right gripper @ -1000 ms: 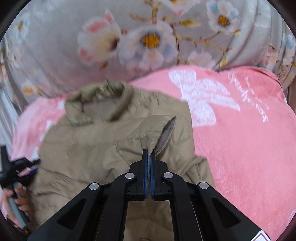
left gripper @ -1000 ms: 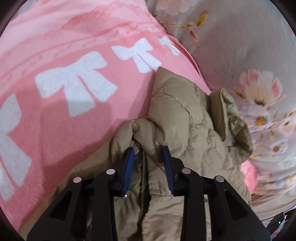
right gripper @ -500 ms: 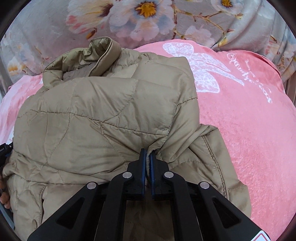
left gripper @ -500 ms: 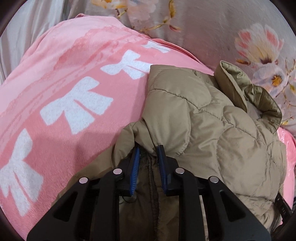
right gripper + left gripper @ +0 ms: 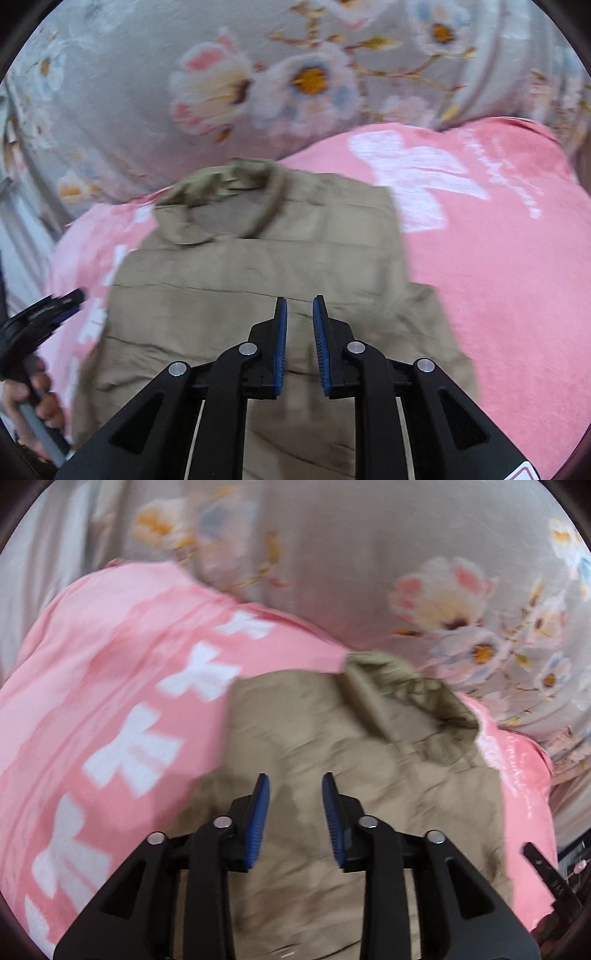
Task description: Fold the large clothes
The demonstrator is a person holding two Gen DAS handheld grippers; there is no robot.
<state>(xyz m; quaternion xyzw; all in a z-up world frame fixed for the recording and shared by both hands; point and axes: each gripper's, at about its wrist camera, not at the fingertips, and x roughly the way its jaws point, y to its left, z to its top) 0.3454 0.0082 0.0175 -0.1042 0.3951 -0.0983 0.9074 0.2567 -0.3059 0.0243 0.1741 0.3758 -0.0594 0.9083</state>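
A tan quilted jacket lies folded on a pink blanket with white bows, its collar toward the far side. My left gripper hovers above the jacket's near part, its jaws opening with nothing between the blue pads. My right gripper also hangs over the jacket, jaws opening, a narrow gap between the pads and no cloth in it. The left gripper's tip shows at the left edge of the right wrist view, held by a hand. Both views are blurred.
A grey floral bedcover lies beyond the pink blanket. At the lower right edge of the left wrist view a dark object pokes in.
Both grippers have let go of the jacket fabric they pinched and risen away from it. The jacket now lies flatter on the blanket, with its sides folded in.
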